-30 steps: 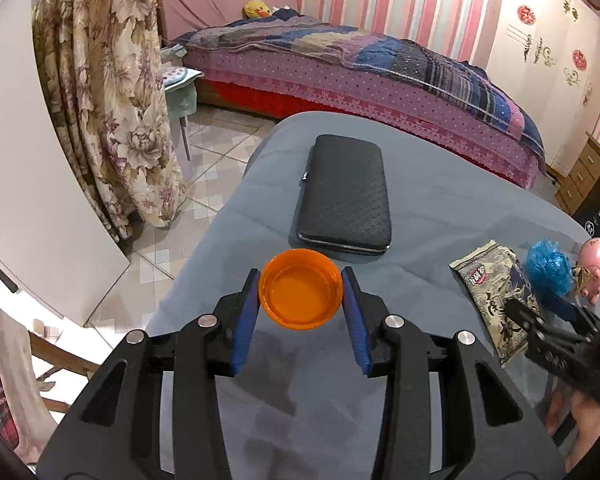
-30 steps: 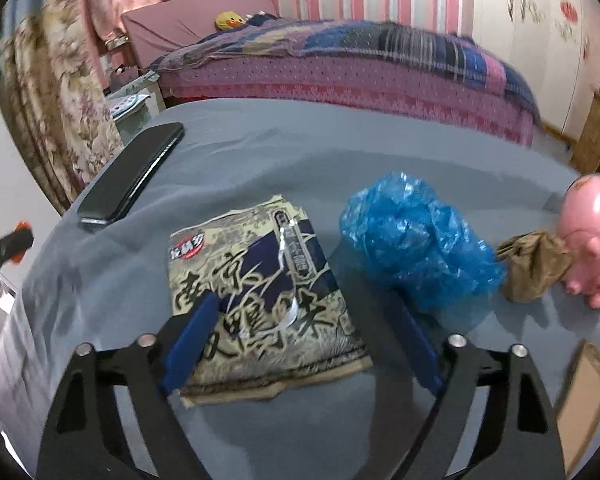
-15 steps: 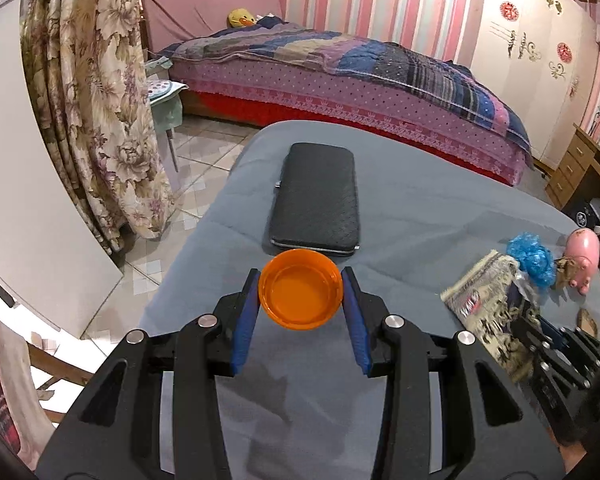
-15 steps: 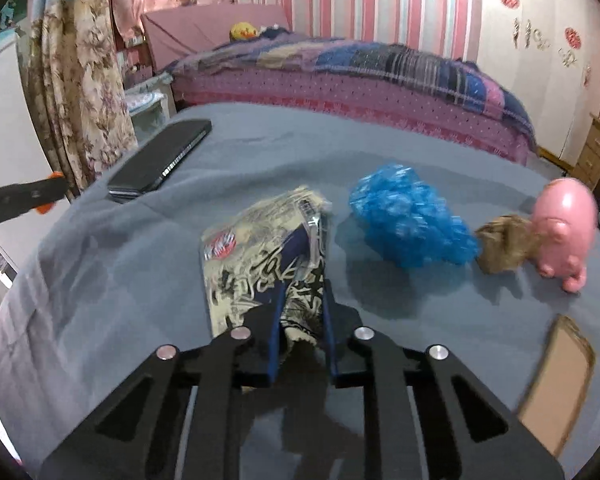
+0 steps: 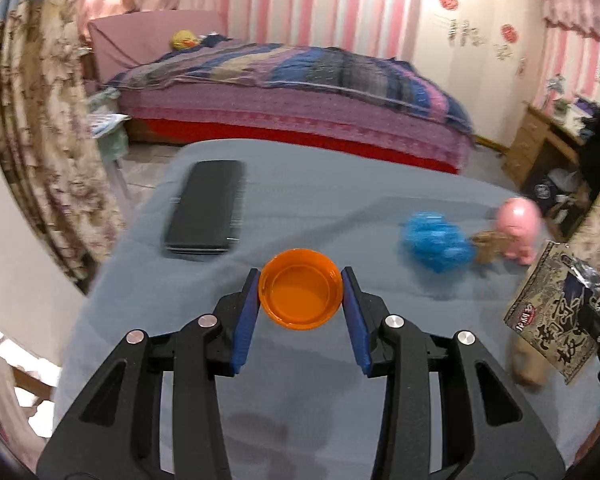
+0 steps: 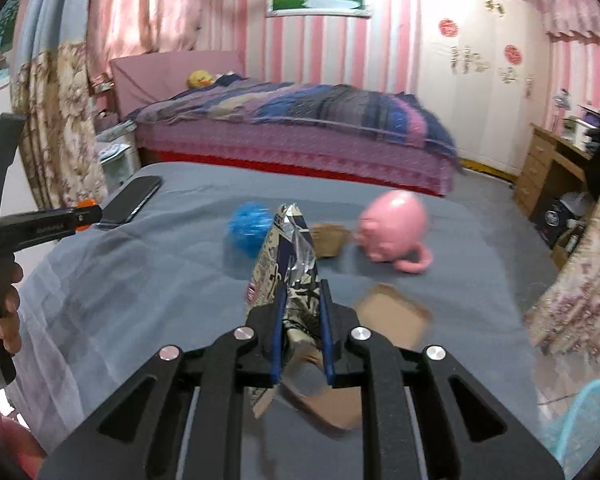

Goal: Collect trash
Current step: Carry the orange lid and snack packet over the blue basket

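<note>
My left gripper (image 5: 301, 288) is shut on an orange plastic lid (image 5: 301, 294) and holds it above the grey table (image 5: 320, 208). My right gripper (image 6: 302, 292) is shut on a printed snack wrapper (image 6: 290, 256) and holds it upright above the table; the wrapper also shows at the right in the left wrist view (image 5: 552, 316). A crumpled blue plastic bag (image 5: 436, 246) and a brown paper scrap (image 6: 331, 238) lie on the table beyond it. A piece of cardboard (image 6: 392, 316) lies just right of the right gripper.
A black case (image 5: 206, 212) lies at the table's left. A pink pig figure (image 6: 394, 228) stands at the right by the brown scrap. A light blue basket (image 6: 580, 428) is low at the right. A bed (image 6: 292, 128) stands behind the table.
My right gripper closed on the snack wrapper and lifted it off the table, now upright. My left gripper kept the orange lid and moved up and to the right.
</note>
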{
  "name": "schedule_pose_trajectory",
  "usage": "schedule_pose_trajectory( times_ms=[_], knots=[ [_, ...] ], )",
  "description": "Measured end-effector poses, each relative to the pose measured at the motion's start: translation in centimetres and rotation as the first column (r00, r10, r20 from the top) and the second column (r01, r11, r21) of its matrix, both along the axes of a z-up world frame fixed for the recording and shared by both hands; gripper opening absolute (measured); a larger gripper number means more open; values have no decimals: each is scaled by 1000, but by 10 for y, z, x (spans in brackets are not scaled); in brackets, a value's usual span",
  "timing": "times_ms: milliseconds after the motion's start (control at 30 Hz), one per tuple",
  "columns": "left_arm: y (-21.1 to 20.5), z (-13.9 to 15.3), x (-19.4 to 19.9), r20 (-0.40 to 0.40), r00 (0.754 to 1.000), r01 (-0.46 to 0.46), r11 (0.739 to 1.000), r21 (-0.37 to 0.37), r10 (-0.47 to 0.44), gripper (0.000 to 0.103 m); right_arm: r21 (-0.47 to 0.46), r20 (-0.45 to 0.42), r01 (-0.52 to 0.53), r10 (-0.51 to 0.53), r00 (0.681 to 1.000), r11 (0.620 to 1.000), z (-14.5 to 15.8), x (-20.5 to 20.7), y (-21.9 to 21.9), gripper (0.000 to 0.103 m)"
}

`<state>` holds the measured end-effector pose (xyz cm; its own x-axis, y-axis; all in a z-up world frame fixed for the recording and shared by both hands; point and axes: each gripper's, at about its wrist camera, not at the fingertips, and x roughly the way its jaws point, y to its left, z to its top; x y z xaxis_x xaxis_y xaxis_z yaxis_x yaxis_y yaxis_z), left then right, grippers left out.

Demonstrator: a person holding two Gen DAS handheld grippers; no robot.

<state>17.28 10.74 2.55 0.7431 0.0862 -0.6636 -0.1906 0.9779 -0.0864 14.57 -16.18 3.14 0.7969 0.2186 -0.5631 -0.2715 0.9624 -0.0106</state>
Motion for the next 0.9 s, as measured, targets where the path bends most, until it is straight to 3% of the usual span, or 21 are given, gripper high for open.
schedule_pose_trajectory(
  times_ms=[233,367,533,700,900],
  knots=[
    [-97,8,-25,36,986,164,987,2,-164,39,45,26,126,-127,992,991,21,-33,-91,15],
    [-146,11,-36,32,972,231,972,44,-233,39,71,37,193,-196,980,979,27,-52,-137,15],
    [-193,20,-54,76,948,309,951,9,-309,39,75,45,271,-275,961,960,30,-76,-182,15],
    [-227,19,-57,68,929,364,931,-7,-363,39,90,45,359,-364,930,929,27,-101,-232,15],
    [-275,17,-65,64,898,435,900,26,-436,39,101,41,443,-449,893,891,19,-123,-277,15]
  ],
)
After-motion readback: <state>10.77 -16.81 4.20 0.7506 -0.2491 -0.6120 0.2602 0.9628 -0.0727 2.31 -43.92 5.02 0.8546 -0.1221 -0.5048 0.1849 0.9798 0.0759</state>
